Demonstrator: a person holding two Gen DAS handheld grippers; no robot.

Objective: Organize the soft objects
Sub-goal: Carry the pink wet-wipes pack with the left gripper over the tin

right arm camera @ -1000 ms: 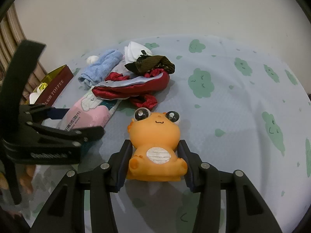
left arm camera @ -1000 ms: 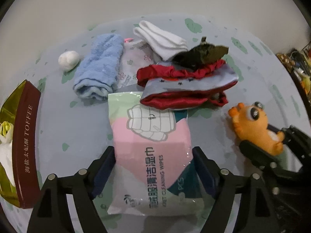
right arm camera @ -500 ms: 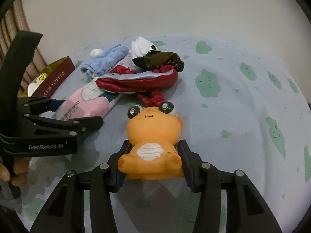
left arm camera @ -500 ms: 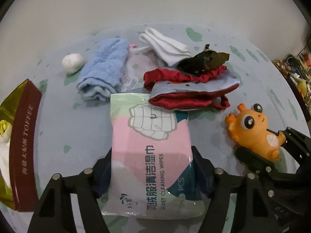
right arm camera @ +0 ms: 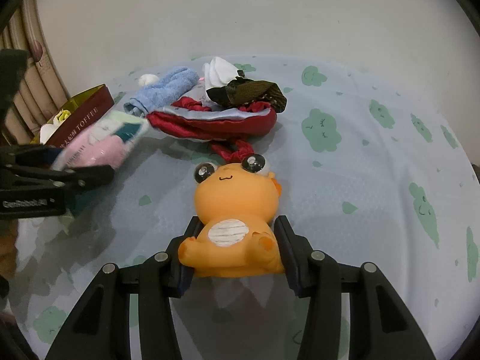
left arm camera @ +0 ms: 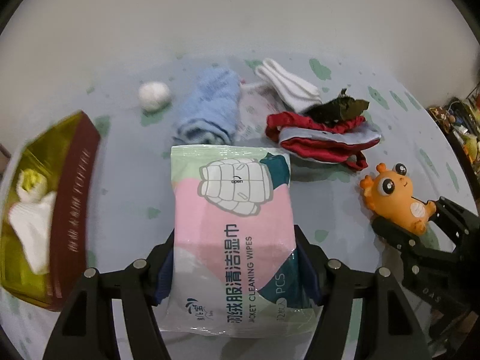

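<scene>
On the left, a toffee box point(left arm camera: 75, 210) sits on the cloud-print tablecloth point(right arm camera: 360, 165). The left gripper point(left arm camera: 234, 270) is closing, pads pressing the sides of the wipes pack point(left arm camera: 234, 225), raised off the cloth. The pack looks light, floppy and slick, so a mid-body squeeze suits it. Beyond lie a blue towel point(left arm camera: 210, 111) and red cloth point(left arm camera: 324, 141). The right gripper point(right arm camera: 234, 249) pinches the squishy orange toy point(right arm camera: 234, 204) at its lower body.
</scene>
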